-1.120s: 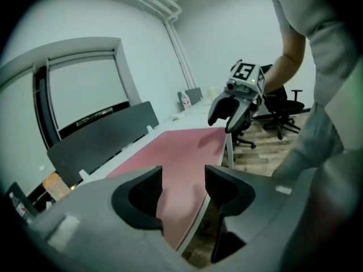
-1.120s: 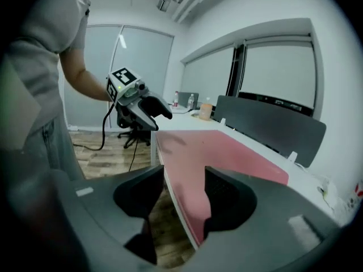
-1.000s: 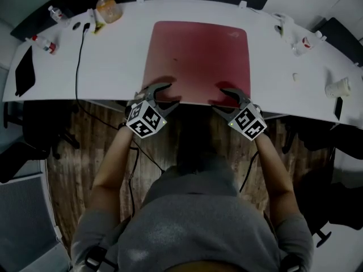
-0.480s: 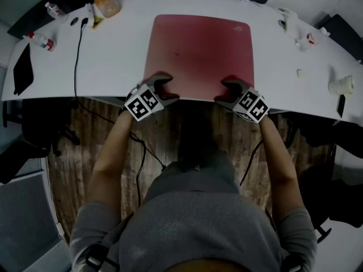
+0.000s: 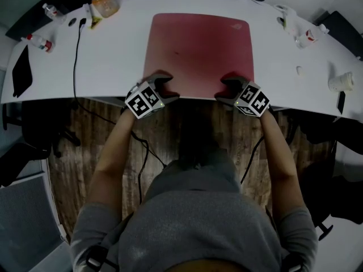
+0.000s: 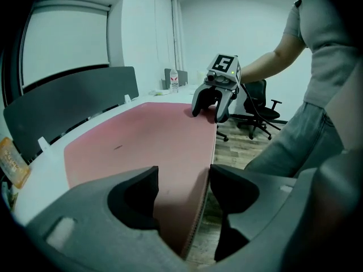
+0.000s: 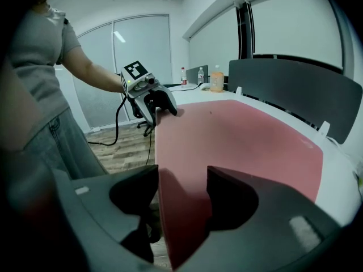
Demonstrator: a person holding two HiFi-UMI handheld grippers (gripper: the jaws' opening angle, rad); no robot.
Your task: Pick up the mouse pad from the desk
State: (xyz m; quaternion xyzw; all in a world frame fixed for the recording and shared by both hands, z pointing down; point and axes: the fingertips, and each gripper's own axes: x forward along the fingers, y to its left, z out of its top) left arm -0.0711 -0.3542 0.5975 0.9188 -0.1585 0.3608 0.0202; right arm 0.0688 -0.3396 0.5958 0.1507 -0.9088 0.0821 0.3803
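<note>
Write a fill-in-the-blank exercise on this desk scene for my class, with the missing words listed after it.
The pad lying on the white desk is ____ in colour.
The open jaws of the left tool straddle an edge of the ____.
In the head view, the orange bottle stands to the ____ of the pad.
Missing words: red; pad; left.

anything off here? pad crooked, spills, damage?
Nothing spilled or damaged. The mouse pad lies flat and square, its near edge at the front edge of the desk, with one small dark speck on it. The left hand-held gripper and right hand-held gripper straddle that edge, open; the right's jaws are closing.
</note>
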